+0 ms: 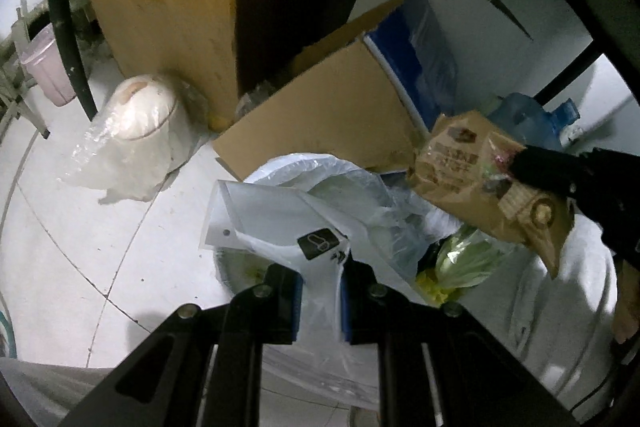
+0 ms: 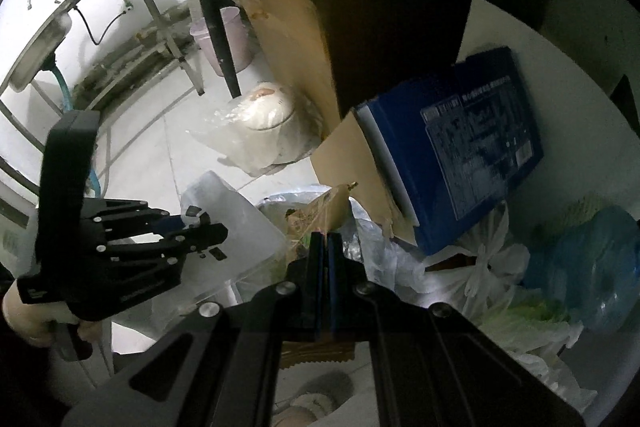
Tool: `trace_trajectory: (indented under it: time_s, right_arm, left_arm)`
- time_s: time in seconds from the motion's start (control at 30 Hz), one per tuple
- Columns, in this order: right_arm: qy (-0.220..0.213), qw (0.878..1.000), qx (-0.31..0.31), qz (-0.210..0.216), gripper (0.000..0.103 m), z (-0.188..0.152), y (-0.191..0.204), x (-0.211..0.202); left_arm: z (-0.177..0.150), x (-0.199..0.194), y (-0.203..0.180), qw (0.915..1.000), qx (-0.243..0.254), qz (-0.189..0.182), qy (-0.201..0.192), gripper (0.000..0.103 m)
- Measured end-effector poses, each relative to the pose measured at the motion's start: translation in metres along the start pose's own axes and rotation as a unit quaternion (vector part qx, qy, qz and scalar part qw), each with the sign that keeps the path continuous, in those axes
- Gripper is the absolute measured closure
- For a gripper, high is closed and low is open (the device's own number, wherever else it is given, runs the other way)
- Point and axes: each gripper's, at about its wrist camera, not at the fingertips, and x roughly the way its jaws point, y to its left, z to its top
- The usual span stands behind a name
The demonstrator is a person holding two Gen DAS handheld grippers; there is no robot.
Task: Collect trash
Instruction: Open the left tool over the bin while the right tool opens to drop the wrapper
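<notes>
The trash bin [image 1: 276,167] ahead is mostly hidden under bags. Both grippers point steeply down. The left gripper [image 1: 320,285] pinches a clear plastic bag [image 1: 276,215]. The right gripper [image 2: 325,241] is squeezed on a brown paper wrapper [image 1: 472,167], just over the bin.

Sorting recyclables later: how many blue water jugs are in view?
1: the blue water jug lies at the right, by the white wall behind the trash bin, beside tied bags. Others may be hidden behind the cardboard.
</notes>
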Motion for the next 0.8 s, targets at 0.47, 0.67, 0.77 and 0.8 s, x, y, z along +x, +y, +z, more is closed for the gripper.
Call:
trace_trajectory:
  time_s: [0.47,0.67,0.77,0.8]
  right_arm:
    - [0.039,0.999,0.016,-0.009,0.101,-0.013,-0.019,0.034]
    - [0.058,0.998,0.009,-0.008,0.101,-0.012,-0.011,0.056]
    - [0.067,0.998,0.001,-0.006,0.101,-0.008,-0.002,0.069]
    - [0.069,0.998,0.000,-0.005,0.101,-0.007,-0.001,0.071]
  left_arm:
    - [0.007,0.023,0.006,0.9996,-0.020,0.015,0.010,0.044]
    - [0.004,0.017,0.028,0.9984,-0.047,0.031,0.007,0.044]
    - [0.004,0.010,0.038,0.9977,-0.057,0.037,0.002,0.044]
    - [0.004,0.008,0.041,0.9977,-0.056,0.039,0.000,0.044]
